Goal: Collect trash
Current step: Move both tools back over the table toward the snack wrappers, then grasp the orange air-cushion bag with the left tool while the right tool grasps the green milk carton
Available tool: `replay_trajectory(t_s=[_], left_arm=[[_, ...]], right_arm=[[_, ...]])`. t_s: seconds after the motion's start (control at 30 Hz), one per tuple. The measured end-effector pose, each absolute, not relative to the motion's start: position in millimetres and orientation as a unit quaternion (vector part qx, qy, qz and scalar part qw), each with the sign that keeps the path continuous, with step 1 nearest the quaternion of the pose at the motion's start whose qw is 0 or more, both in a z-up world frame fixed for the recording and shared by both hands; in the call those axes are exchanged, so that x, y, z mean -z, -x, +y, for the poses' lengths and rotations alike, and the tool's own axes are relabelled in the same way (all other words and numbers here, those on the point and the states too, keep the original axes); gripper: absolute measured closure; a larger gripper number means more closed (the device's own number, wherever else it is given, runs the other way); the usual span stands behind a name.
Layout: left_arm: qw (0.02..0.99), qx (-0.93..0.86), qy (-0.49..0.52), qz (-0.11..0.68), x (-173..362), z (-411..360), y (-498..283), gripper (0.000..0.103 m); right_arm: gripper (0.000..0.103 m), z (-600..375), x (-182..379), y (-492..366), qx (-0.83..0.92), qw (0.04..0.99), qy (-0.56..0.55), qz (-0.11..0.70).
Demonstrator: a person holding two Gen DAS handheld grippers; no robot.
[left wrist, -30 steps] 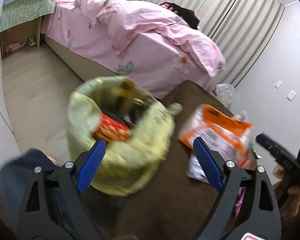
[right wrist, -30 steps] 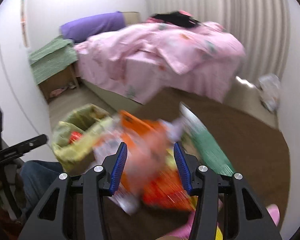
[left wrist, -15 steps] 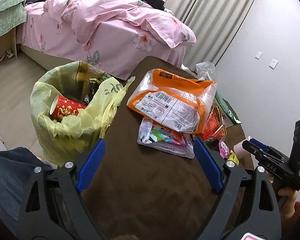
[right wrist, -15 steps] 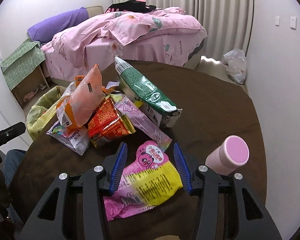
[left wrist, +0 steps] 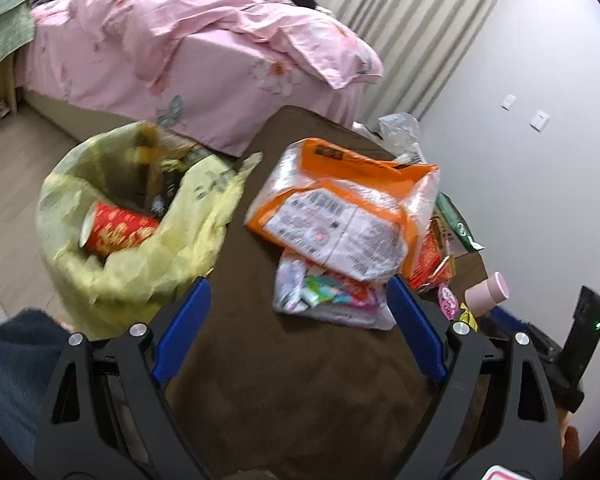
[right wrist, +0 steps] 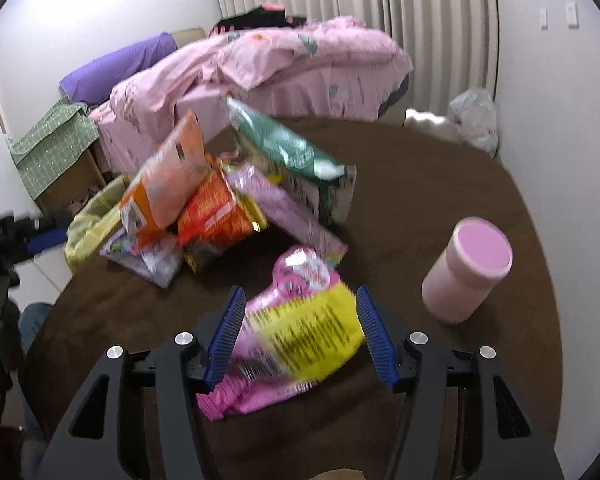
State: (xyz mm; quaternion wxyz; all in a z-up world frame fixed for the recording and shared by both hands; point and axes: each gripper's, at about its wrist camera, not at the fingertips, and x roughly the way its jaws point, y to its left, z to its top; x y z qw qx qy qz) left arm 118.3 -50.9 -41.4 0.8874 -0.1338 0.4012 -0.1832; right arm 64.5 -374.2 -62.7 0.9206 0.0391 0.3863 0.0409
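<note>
A round table (right wrist: 440, 184) fills the near ground, with a bed (right wrist: 300, 60) behind it at 12 o'clock. Seen from the right gripper (right wrist: 300, 332), a snack packet (right wrist: 300, 328) lies on the table between its opening fingers. A capped container (right wrist: 466, 270) stands at 2 o'clock. A heap of wrappers (right wrist: 220, 200) lies at 11 o'clock, a long packet (right wrist: 288, 148) leaning behind it. Off the table's edge at 10 o'clock sits a lined bin (left wrist: 112, 220), holding a cup (left wrist: 118, 234) lying on its side and other, blurred rubbish. A bag (right wrist: 474, 120) sits on the floor at 1 o'clock.
</note>
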Motion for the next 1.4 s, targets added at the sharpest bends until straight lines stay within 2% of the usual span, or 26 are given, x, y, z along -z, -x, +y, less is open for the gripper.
replay_trajectory(t_s=[0.43, 0.7, 0.9, 0.97, 1.0, 1.1, 1.23, 1.4], left_arm=[[0.894, 0.196, 0.043, 0.400, 37, -106, -151, 0.018], [0.888, 0.251, 0.052, 0.382, 31, -93, -187, 0.018], [0.890, 0.204, 0.021, 0.407, 49, -95, -231, 0.018], [0.883, 0.189, 0.027, 0.428, 61, -94, -244, 0.027], [0.875, 0.189, 0.038, 0.445, 68, -93, -250, 0.034], [0.854, 0.208, 0.085, 0.469, 74, -88, -253, 0.064], [0.861, 0.229, 0.076, 0.448, 54, -93, -232, 0.073], [0.876, 0.231, 0.064, 0.418, 27, -90, -197, 0.074]], right_arm=[[0.048, -391, 90, -60, -0.045, 0.909, -0.088, 0.405], [0.048, -388, 87, -62, -0.046, 0.911, -0.090, 0.399], [0.048, -385, 83, -59, -0.039, 0.912, -0.076, 0.402], [0.048, -384, 83, -55, -0.038, 0.911, -0.066, 0.405], [0.048, -384, 83, -53, -0.038, 0.910, -0.065, 0.407], [0.048, -387, 82, -47, -0.028, 0.909, -0.063, 0.411], [0.048, -389, 76, -43, -0.025, 0.913, -0.064, 0.403], [0.048, -387, 73, -50, -0.016, 0.912, -0.085, 0.401]])
